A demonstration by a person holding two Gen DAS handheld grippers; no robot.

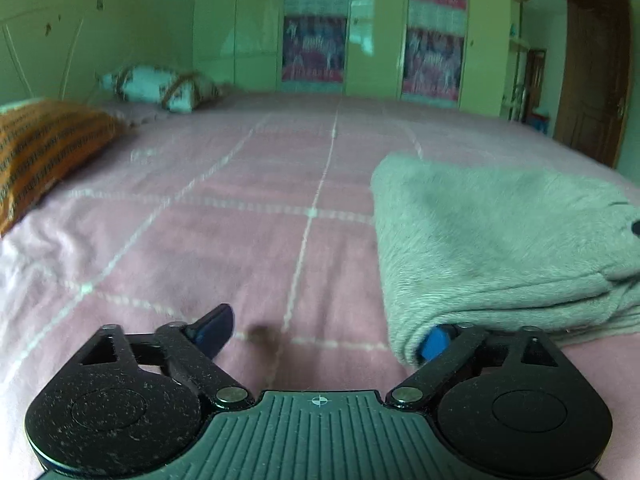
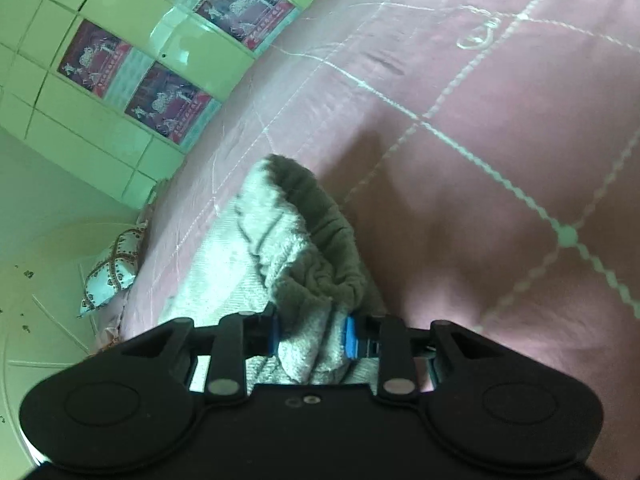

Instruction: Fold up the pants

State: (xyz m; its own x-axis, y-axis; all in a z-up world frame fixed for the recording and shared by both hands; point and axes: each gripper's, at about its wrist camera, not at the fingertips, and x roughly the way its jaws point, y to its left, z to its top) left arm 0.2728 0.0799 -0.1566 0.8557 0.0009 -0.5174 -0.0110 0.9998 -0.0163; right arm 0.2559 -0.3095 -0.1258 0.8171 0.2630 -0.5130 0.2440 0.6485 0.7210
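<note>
The grey fleece pants (image 1: 496, 240) lie folded in layers on the pink quilted bed (image 1: 240, 220), at the right of the left wrist view. My left gripper (image 1: 324, 336) is open wide just above the bed; its right fingertip (image 1: 434, 344) touches the near left corner of the pants, its left one is free. In the right wrist view my right gripper (image 2: 310, 338) has its jaws closed in on a bunched part of the pants (image 2: 296, 248) near the elastic waistband (image 2: 332, 216).
An orange patterned pillow (image 1: 44, 152) and a white patterned pillow (image 1: 160, 88) lie at the head of the bed. Green wardrobe doors (image 1: 376, 28) stand behind the bed, a brown door (image 1: 592, 80) at the right.
</note>
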